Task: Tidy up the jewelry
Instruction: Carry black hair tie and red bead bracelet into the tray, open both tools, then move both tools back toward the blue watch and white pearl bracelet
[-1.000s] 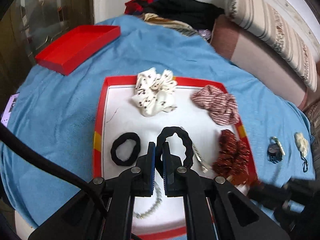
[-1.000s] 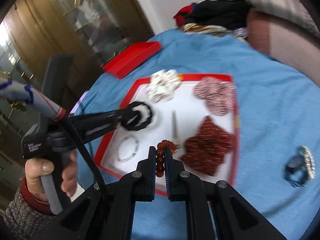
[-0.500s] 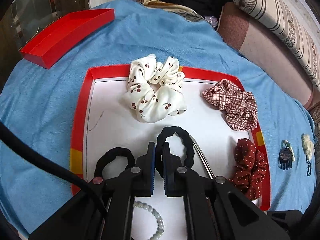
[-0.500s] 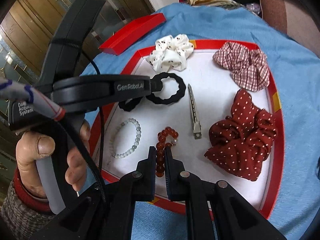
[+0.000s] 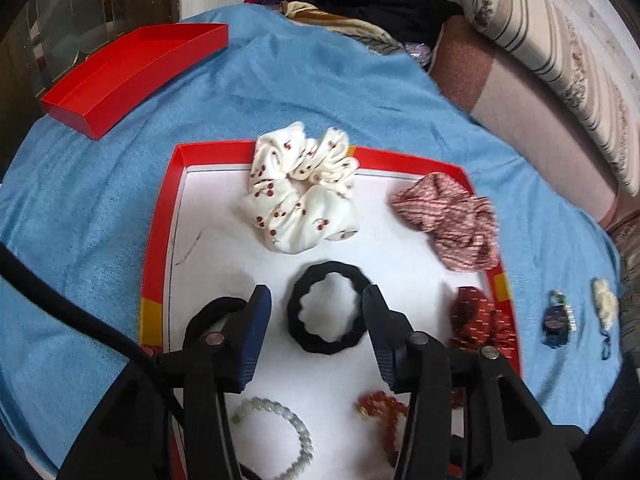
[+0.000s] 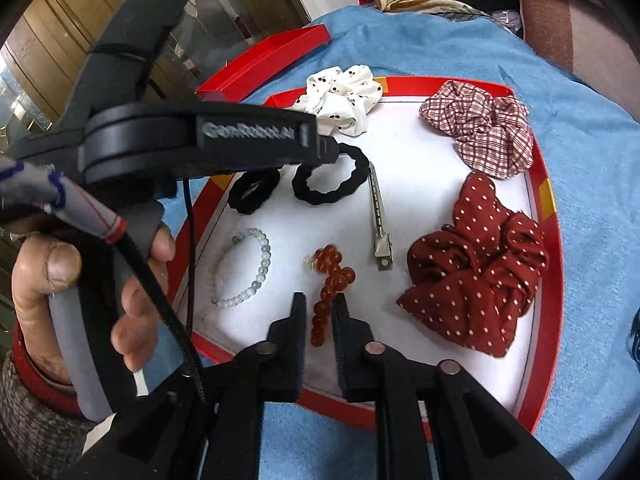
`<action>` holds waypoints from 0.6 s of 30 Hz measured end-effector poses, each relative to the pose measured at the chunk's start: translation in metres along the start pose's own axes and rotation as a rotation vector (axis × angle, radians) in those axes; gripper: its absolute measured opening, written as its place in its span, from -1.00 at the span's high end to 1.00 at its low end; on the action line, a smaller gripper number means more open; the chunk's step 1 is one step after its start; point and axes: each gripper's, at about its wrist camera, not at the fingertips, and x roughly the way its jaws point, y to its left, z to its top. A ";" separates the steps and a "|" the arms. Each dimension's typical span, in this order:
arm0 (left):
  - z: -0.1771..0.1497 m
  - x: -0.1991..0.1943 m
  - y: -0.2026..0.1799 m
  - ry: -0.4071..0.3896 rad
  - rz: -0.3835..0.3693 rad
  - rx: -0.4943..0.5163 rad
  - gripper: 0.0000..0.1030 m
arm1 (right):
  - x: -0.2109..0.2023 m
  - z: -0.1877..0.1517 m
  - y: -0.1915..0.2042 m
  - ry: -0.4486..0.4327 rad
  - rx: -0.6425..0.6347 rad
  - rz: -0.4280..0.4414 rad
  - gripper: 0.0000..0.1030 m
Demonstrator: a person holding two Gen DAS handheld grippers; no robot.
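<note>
On the tray (image 5: 158, 236), a wavy black hair tie (image 5: 328, 312) lies flat.

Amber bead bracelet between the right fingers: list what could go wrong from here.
1. The right gripper is open with the amber bead bracelet strung out between its fingers; pulling back carelessly may drag it over the red tray rim.
2. The pale bead bracelet lies close by and might get nudged.
3. The left gripper hangs open over the wavy black hair tie and might snag it.
</note>
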 end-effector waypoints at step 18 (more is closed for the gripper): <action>-0.034 -0.092 -0.015 -0.134 0.125 0.072 -0.11 | -0.072 -0.038 0.000 -0.091 -0.022 -0.048 0.42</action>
